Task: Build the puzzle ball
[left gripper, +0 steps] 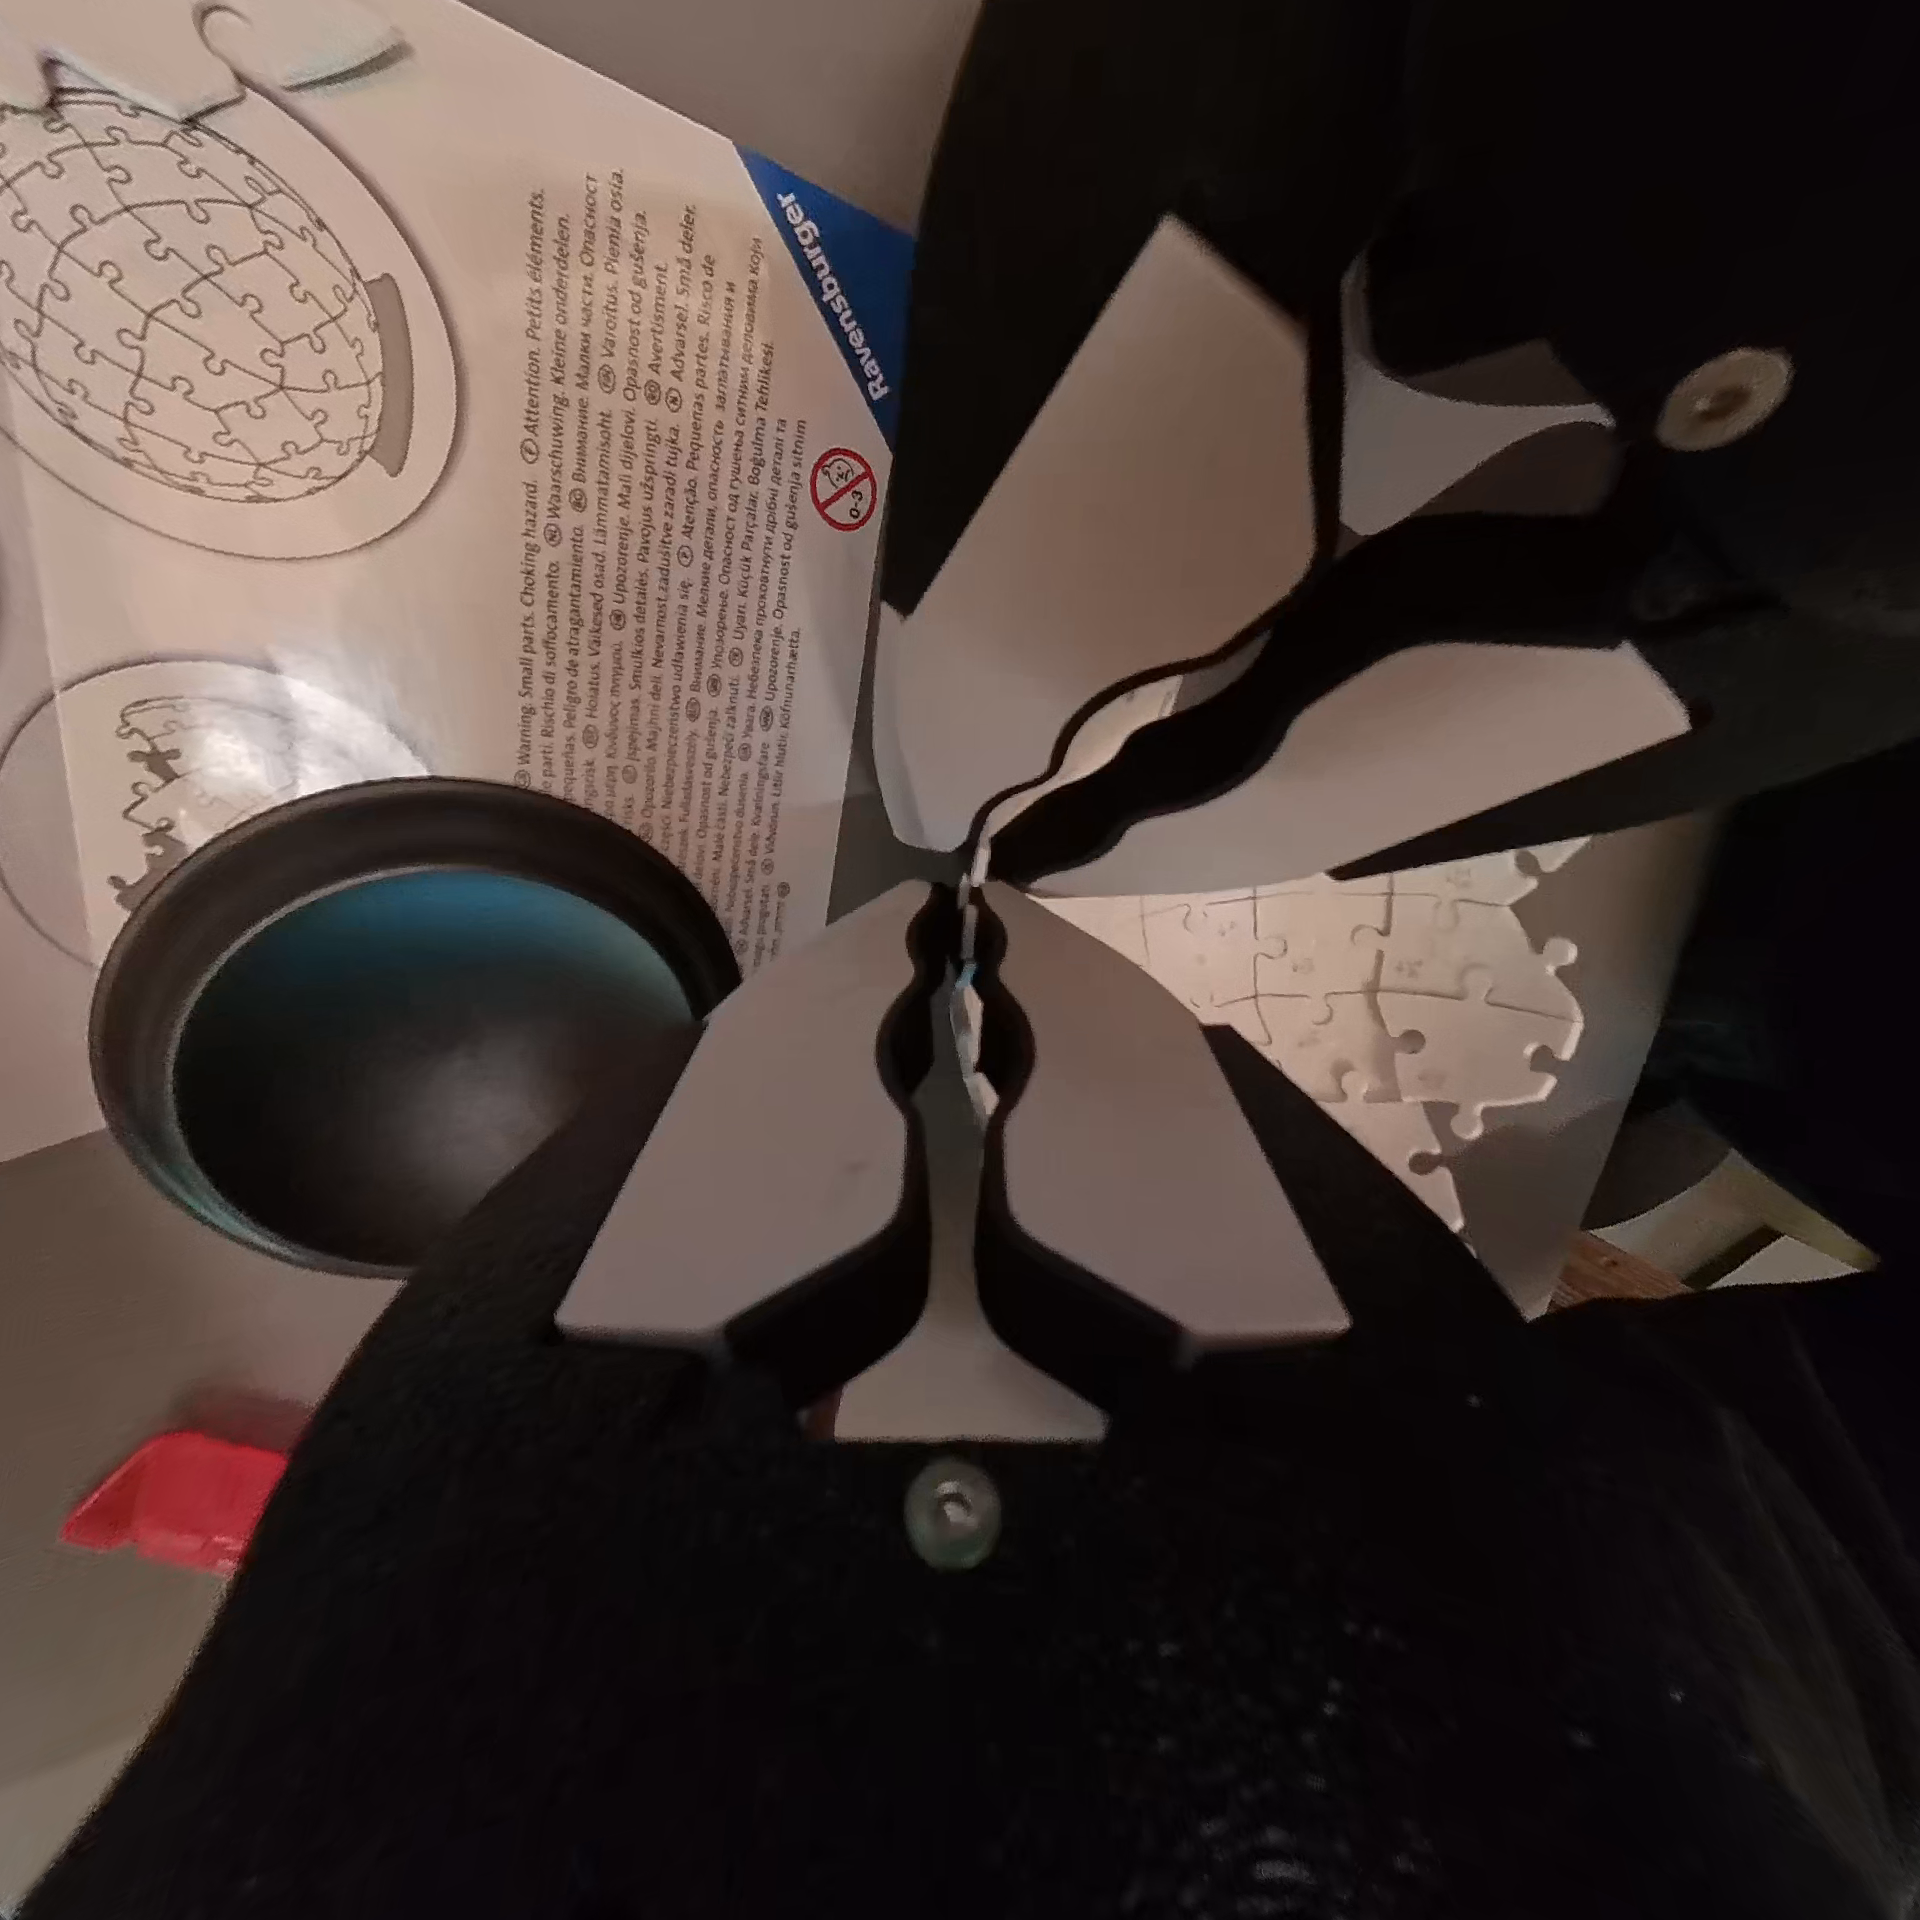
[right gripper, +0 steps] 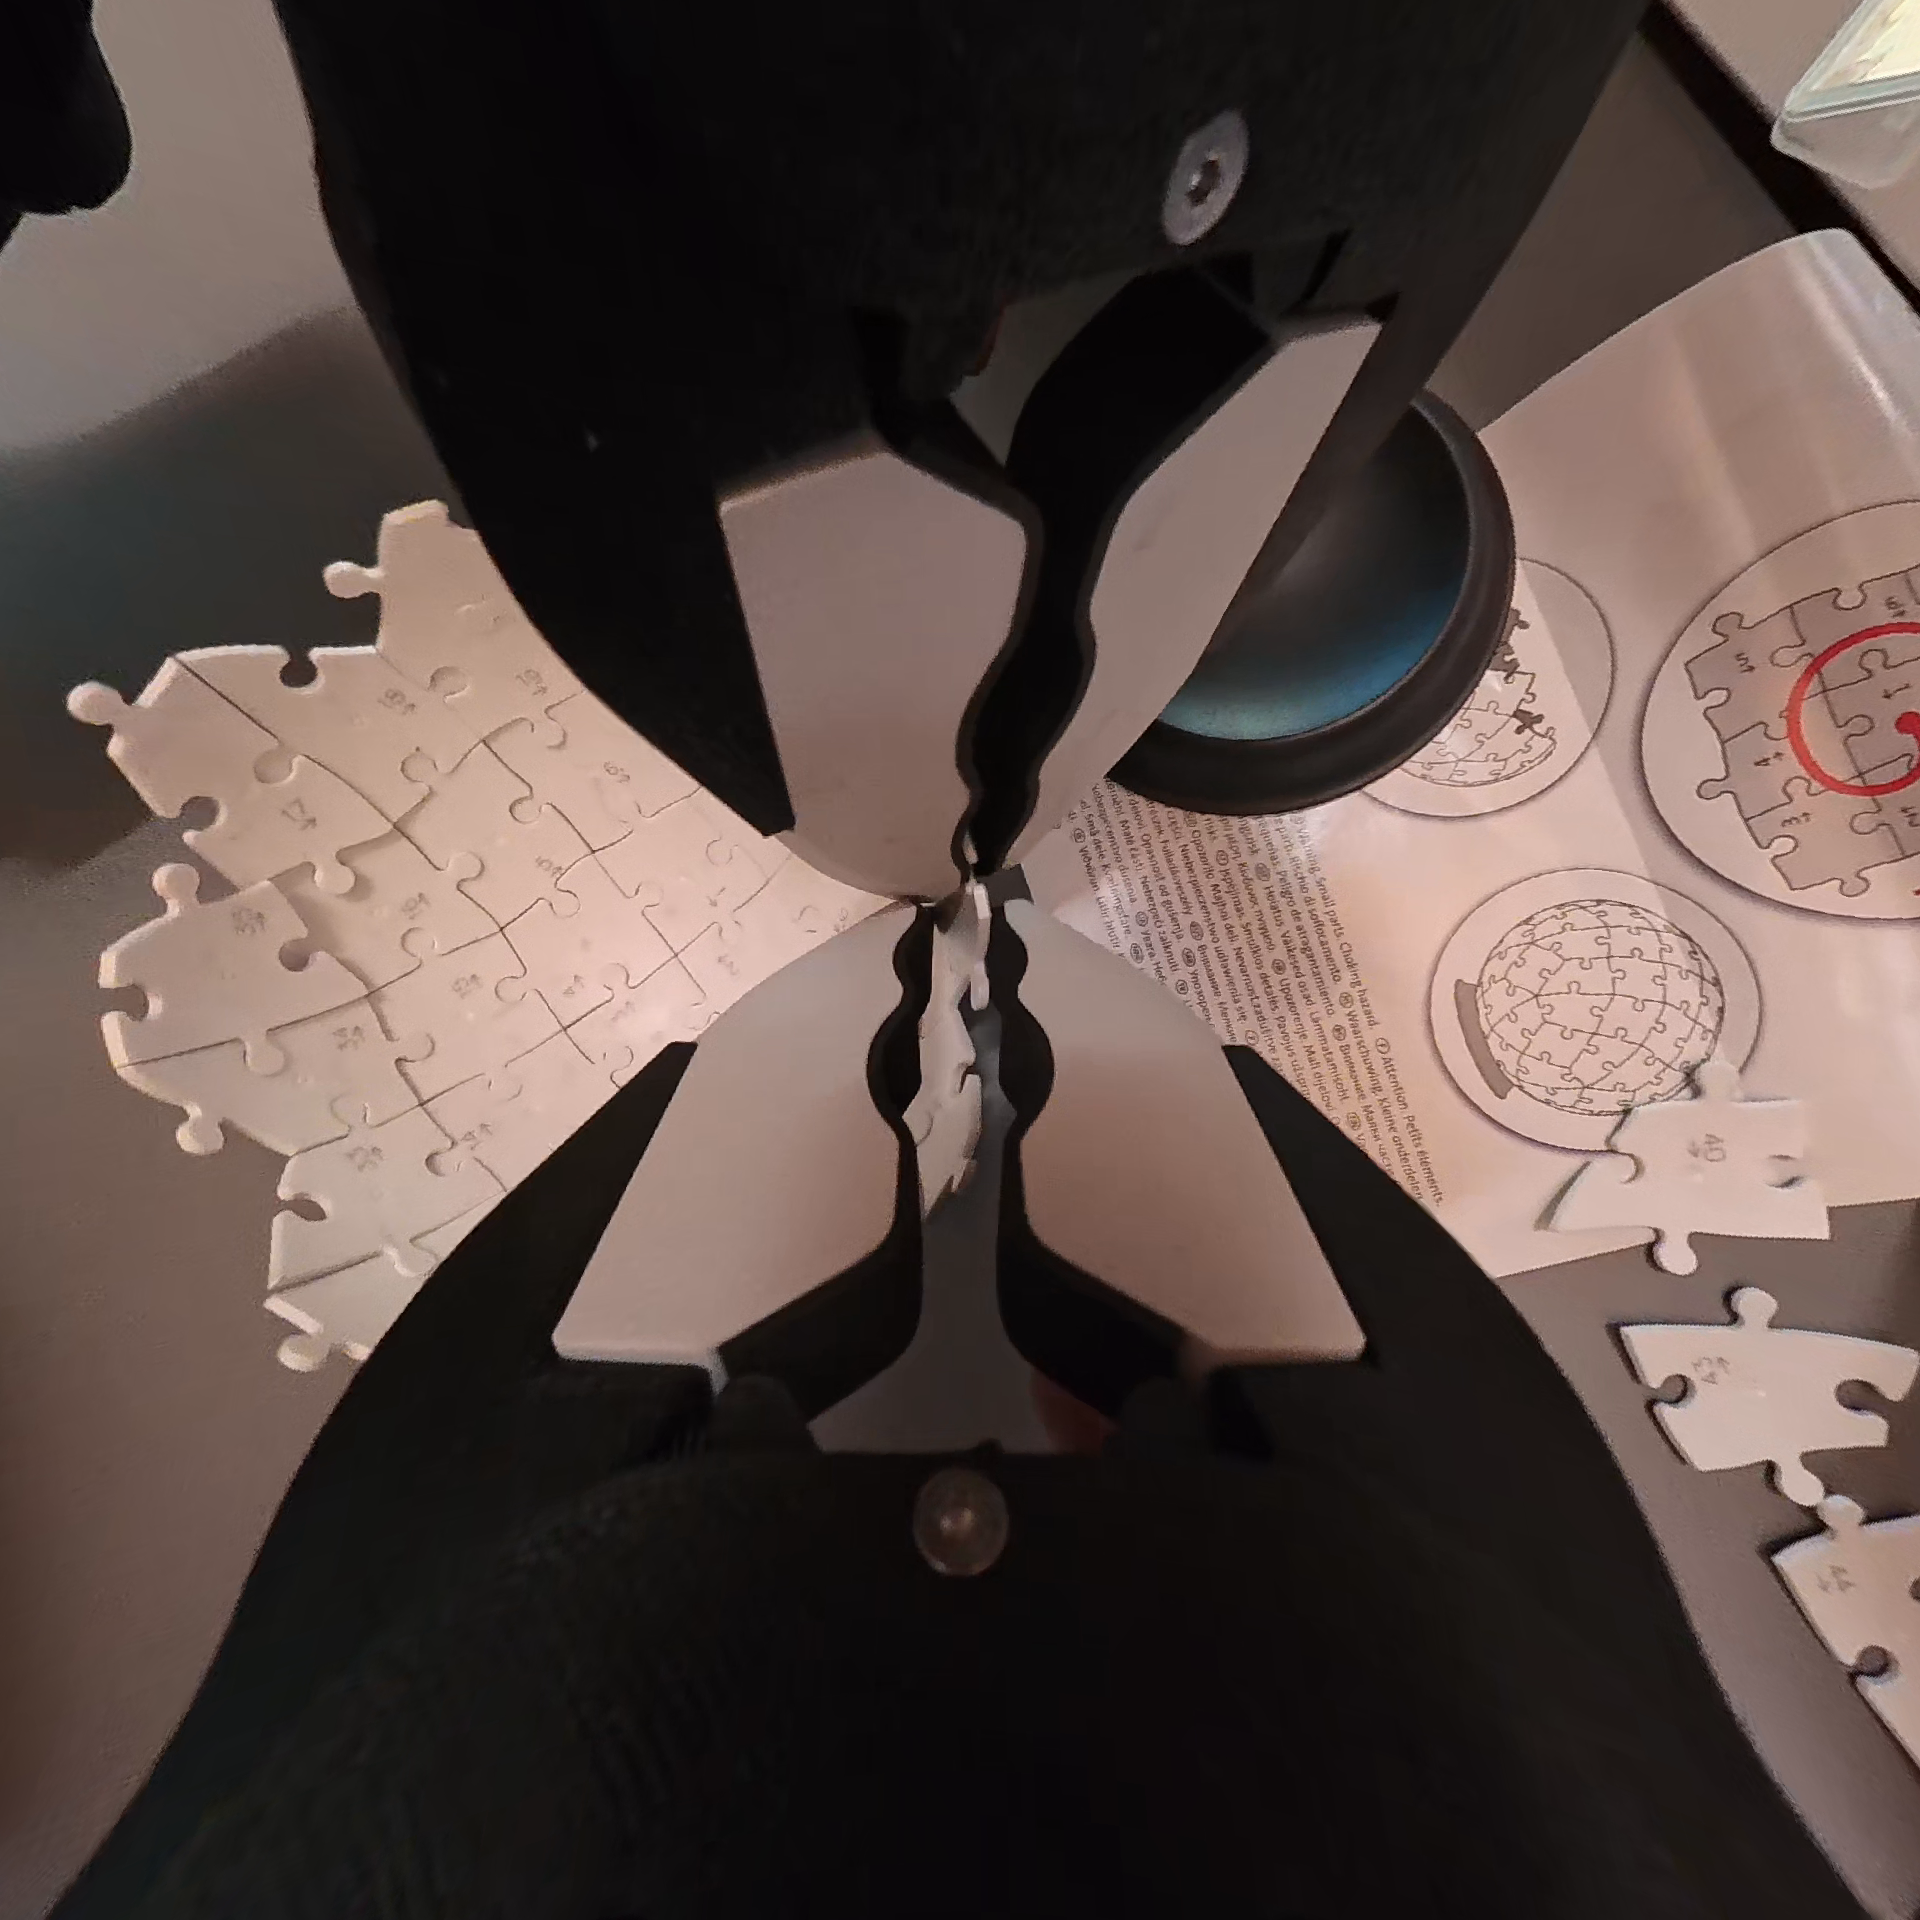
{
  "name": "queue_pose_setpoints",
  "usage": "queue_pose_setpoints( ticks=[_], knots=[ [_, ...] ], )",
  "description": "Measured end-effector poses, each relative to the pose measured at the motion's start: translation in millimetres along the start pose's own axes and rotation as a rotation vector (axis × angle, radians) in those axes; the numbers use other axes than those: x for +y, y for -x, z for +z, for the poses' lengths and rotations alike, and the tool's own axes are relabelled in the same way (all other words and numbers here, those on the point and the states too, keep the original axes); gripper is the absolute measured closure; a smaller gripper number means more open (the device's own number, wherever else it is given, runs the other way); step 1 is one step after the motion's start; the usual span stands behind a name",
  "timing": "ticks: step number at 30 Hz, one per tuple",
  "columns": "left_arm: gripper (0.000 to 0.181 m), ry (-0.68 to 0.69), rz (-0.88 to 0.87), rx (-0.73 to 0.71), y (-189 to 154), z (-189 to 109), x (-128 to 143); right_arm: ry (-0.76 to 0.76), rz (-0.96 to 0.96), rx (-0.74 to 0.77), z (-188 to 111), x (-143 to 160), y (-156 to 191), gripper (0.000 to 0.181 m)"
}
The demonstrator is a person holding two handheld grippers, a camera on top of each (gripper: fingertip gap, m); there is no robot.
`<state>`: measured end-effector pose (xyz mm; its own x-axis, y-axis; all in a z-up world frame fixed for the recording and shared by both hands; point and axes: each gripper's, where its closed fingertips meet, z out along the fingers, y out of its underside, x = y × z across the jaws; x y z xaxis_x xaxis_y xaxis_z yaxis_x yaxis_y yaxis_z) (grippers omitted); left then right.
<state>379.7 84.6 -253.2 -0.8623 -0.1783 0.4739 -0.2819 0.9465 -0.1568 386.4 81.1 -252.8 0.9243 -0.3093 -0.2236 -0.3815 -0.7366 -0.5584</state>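
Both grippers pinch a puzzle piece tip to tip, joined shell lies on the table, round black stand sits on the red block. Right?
Not quite. The black stand sits on the instruction sheet, not the red block, which lies apart in the left wrist view. The right wrist view shows it. The rest holds: both grippers, puzzle piece, shell.

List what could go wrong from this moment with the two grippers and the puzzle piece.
1. Both the right gripper and the left gripper pinch the one white puzzle piece tip to tip; opposing pulls could bend it or let it slip.
2. A dropped piece might land on the assembled puzzle shell and jolt its joints.
3. The grippers crowd the stand, so a careless swing could knock it.
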Motion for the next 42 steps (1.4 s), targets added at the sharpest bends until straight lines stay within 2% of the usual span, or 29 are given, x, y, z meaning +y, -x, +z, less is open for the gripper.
queue_pose_setpoints(
  ticks=[6,11,14,17,21,25,33,42],
  knots=[
    [0.17,-0.044,-0.015,0.005,-0.9,-5.4,1.2,-0.007,0.008,-0.002,-2.4,-0.8,2.5,0.176],
    [0.158,-0.221,-0.064,-0.048,-2.6,-38.7,3.0,-0.01,-0.004,0.04,-5.5,1.5,3.7,0.176],
    [0.158,-0.25,-0.109,-0.119,-6.1,-51.3,16.1,-0.004,-0.026,0.079,-6.7,2.2,3.7,0.175],
    [0.156,-0.214,-0.112,-0.182,-13.0,-51.4,28.1,0.004,-0.041,0.114,-7.5,2.9,3.7,0.175],
    [0.154,-0.112,-0.09,-0.25,-24.2,-43.9,29.6,0.008,-0.048,0.155,-8.8,4.2,4.1,0.174],
    [0.158,-0.002,-0.079,-0.325,-16.6,-40.9,28.8,-0.018,-0.033,0.169,-10.9,5.1,5.6,0.175],
    [0.161,-0.027,-0.165,-0.194,-12.5,-30.2,22.4,-0.097,0.046,0.148,-12.5,10.5,6.0,0.176],
    [0.17,0.159,-0.158,-0.155,-17.0,-25.6,33.0,-0.164,0.064,0.118,-13.5,8.5,12.3,0.177]
  ],
)
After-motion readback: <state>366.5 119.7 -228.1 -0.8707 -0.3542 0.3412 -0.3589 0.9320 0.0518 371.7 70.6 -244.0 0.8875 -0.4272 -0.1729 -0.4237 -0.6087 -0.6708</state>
